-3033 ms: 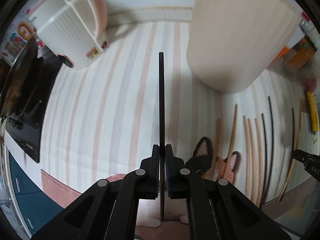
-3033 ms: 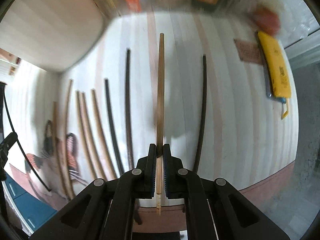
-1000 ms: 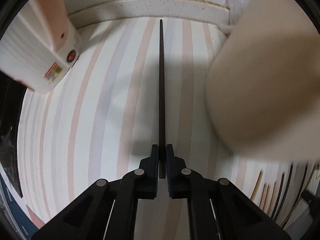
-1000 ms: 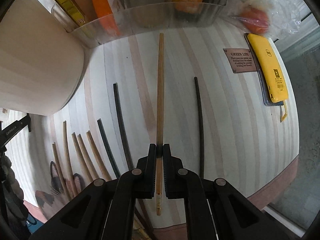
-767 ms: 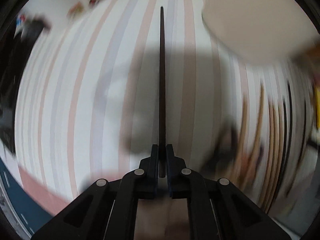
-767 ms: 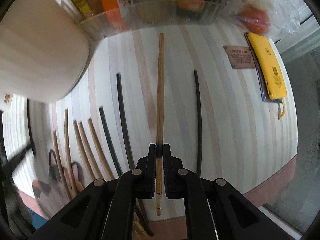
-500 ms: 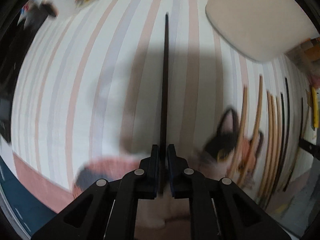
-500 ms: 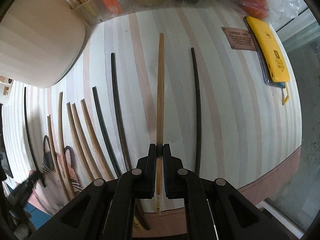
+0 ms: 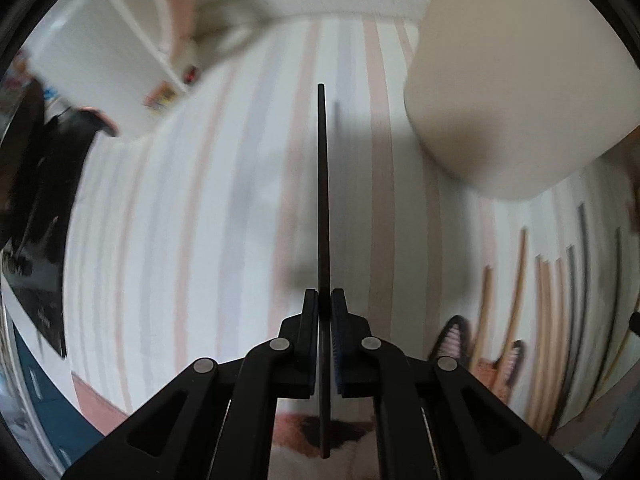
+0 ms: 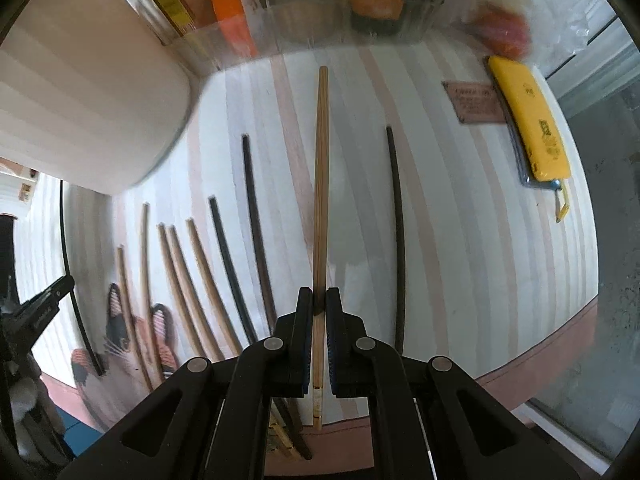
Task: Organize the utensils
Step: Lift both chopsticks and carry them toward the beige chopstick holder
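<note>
A striped tablecloth (image 9: 208, 208) in pale pink, grey and white fills most of both views and carries everything else. A large cream cylindrical container (image 9: 516, 80) takes the upper right of the left wrist view, and shows again in the upper left of the right wrist view. A white ribbed utensil holder (image 9: 108, 56) with a pink rim sits blurred in the upper left of the left wrist view. A clear plastic bin (image 10: 280, 20) of packets runs along the top of the right wrist view, and a yellow case (image 10: 530, 124) lies at the upper right, just beside a small brown plaque (image 10: 474, 102). Loose chopsticks (image 10: 256, 236), some dark and some wooden, lie side by side on the cloth from lower left to centre of the right wrist view, with one more dark one to the right of centre. The left gripper (image 9: 325, 300) is clenched on a black chopstick (image 9: 322, 192) that runs straight up the frame's middle. The right gripper (image 10: 319, 298) is likewise clamped on a wooden chopstick (image 10: 321, 184) pointing up the centre.
</note>
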`<action>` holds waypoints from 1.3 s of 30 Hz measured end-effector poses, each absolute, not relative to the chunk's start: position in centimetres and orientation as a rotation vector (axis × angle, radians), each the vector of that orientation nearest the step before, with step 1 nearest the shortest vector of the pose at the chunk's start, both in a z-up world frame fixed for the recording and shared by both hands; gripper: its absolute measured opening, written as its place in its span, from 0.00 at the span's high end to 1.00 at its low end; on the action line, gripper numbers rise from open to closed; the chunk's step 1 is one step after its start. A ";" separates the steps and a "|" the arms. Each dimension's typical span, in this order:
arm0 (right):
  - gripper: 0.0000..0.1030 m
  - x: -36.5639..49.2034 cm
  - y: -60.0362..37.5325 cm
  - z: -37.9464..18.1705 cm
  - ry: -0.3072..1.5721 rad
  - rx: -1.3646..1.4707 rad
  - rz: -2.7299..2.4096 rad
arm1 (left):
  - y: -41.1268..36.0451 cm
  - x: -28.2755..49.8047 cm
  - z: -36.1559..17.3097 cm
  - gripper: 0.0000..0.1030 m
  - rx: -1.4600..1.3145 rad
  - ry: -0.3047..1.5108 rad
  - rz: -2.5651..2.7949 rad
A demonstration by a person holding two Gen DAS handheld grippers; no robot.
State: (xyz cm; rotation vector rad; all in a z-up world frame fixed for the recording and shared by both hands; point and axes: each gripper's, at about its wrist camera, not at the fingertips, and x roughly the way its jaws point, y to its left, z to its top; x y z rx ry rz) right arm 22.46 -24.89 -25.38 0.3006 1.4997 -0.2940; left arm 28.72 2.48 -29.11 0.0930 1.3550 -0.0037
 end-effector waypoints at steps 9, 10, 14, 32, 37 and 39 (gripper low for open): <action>0.94 22.7 -24.0 -19.9 1.362 0.293 -0.228 | 2.2 25.7 -20.0 0.97 -0.007 1.165 -0.002; 0.94 22.7 -23.7 -19.0 1.342 0.294 -0.215 | 2.3 25.6 -19.1 0.97 -0.020 1.148 -0.003; 0.94 24.0 -22.8 -16.7 1.289 0.332 -0.167 | 3.3 27.2 -14.5 0.97 -0.066 1.053 -0.001; 0.94 34.5 -21.8 -2.0 0.902 0.352 -0.044 | 0.7 33.6 0.3 0.97 -0.180 0.747 -0.089; 0.94 38.4 -21.8 -1.2 0.826 0.368 -0.047 | -1.9 37.1 0.5 0.97 -0.203 0.729 -0.136; 0.94 39.8 -21.7 -1.0 0.802 0.369 -0.052 | -2.6 38.4 0.2 0.97 -0.216 0.730 -0.151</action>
